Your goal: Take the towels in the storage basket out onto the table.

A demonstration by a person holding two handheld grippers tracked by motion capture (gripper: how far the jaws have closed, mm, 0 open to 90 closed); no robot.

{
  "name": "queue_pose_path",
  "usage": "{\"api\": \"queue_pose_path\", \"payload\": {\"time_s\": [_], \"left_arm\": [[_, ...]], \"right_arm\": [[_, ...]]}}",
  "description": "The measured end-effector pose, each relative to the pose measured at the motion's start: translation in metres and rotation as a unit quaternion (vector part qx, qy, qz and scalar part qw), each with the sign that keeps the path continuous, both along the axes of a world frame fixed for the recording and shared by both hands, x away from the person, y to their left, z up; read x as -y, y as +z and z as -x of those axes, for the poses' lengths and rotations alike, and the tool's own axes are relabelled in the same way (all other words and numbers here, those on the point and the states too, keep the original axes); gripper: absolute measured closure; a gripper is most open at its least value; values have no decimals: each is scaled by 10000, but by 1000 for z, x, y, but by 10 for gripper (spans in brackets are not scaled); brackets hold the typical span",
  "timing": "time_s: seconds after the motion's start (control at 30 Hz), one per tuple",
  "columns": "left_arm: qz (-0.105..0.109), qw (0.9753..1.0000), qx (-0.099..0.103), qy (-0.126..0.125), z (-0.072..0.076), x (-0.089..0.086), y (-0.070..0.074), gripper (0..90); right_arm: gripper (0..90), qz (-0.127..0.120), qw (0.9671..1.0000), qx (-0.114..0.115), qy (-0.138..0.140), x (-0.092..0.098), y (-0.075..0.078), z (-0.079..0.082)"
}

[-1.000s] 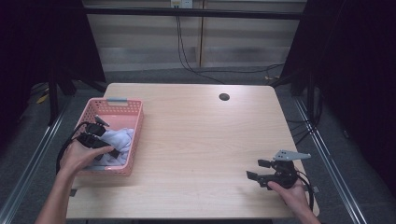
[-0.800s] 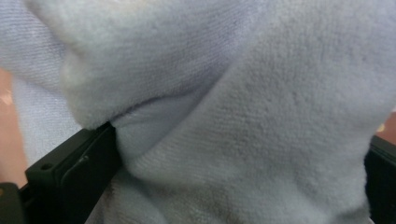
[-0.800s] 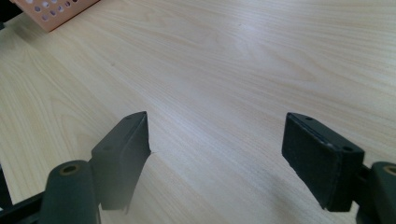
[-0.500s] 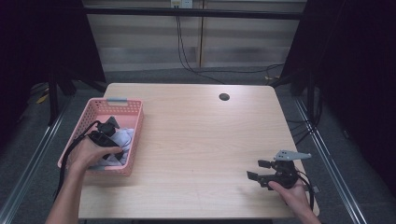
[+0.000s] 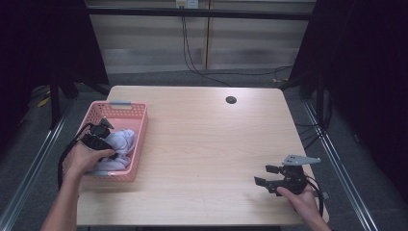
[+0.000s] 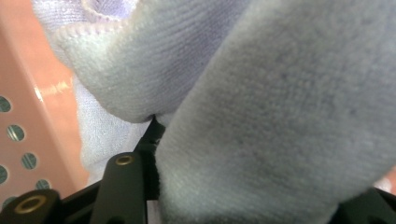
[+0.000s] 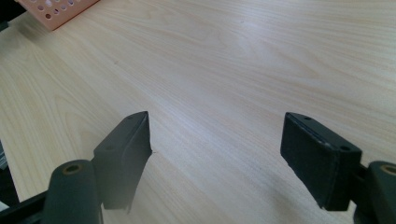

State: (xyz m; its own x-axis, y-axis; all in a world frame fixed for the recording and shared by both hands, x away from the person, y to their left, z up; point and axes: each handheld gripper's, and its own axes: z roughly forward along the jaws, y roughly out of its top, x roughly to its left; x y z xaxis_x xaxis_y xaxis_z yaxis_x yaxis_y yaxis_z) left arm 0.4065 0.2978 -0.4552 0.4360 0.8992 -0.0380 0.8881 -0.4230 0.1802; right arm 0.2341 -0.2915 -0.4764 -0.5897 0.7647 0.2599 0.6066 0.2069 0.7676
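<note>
We see the left gripper down inside the pink basket at the table's left edge, its jaws buried in a pale lilac towel; in the left gripper view the towel bulges over and between the jaws, one thick fold pressed against the inner face of the left jaw and covering the right jaw almost wholly — we cannot tell whether the jaws have closed on the cloth or merely sit in it. Beyond the left jaw the basket's perforated wall stands close by. The right gripper rests low over the bare wooden table near its right front corner; its jaws stand wide apart with nothing but wood grain between them, and a corner of the basket lies well ahead of the left jaw.
</note>
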Motion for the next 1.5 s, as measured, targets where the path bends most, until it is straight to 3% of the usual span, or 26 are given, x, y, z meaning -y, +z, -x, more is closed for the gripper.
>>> {"api": "queue_pose_path", "payload": {"time_s": [0.2,0.27,0.37,0.43,0.47,0.5,0.6,0.67,0.73,0.77,0.93,1.03,1.17,1.2,1.23,1.27,1.3,1.33,1.5], "left_arm": [[379,9993,-14,55,0,-12,4,525],[740,9971,54,183,1,-22,5,527],[1255,9909,225,441,7,-37,9,529],[1491,9880,267,304,10,-47,17,530],[1491,9880,267,304,10,-47,17,530],[1566,9860,368,435,12,-47,19,530],[1643,9847,424,396,14,-48,27,529],[1780,9814,562,457,16,-47,35,528],[1795,9813,611,338,16,-48,37,527],[1787,9798,838,307,18,-47,42,527],[1828,9789,871,265,18,-46,47,526],[2010,9741,994,279,21,-45,53,526],[2053,9723,1103,194,25,-42,63,525],[2088,9705,1184,234,26,-40,66,525],[2104,9703,1189,82,27,-37,72,525],[2104,9703,1189,82,27,-37,72,525],[2193,9672,1272,177,28,-34,75,525],[2173,9677,1272,91,28,-34,77,524],[2255,9628,1488,-18,31,-25,90,524]], "right_arm": [[242,-8,10000,-43,-39,0,-1,-2],[242,-15,10000,-63,-29,0,0,-1],[242,-19,10000,-65,-28,0,0,0],[242,-30,10000,-83,-41,0,0,-1],[242,-30,10000,-83,-41,0,0,-1],[242,-27,9999,-87,-47,0,0,-1],[242,-20,10000,-82,-48,0,-1,-1],[242,-18,10000,-85,-40,0,0,-1],[242,-23,9999,-88,-45,0,0,-1],[242,-30,9999,-96,-50,0,0,-1],[242,-34,9999,-97,-48,0,0,-1],[242,-25,9999,-101,-55,1,0,-1],[242,-30,9999,-100,-33,0,0,-1],[242,-30,9999,-100,-33,0,0,-1],[242,-37,9999,-104,-39,0,0,-1],[242,-37,9999,-104,-39,0,0,-1],[242,-34,9999,-102,-44,1,0,-1],[242,-33,9999,-98,-45,1,0,-1],[242,-44,9999,-97,-57,1,0,0]]}}
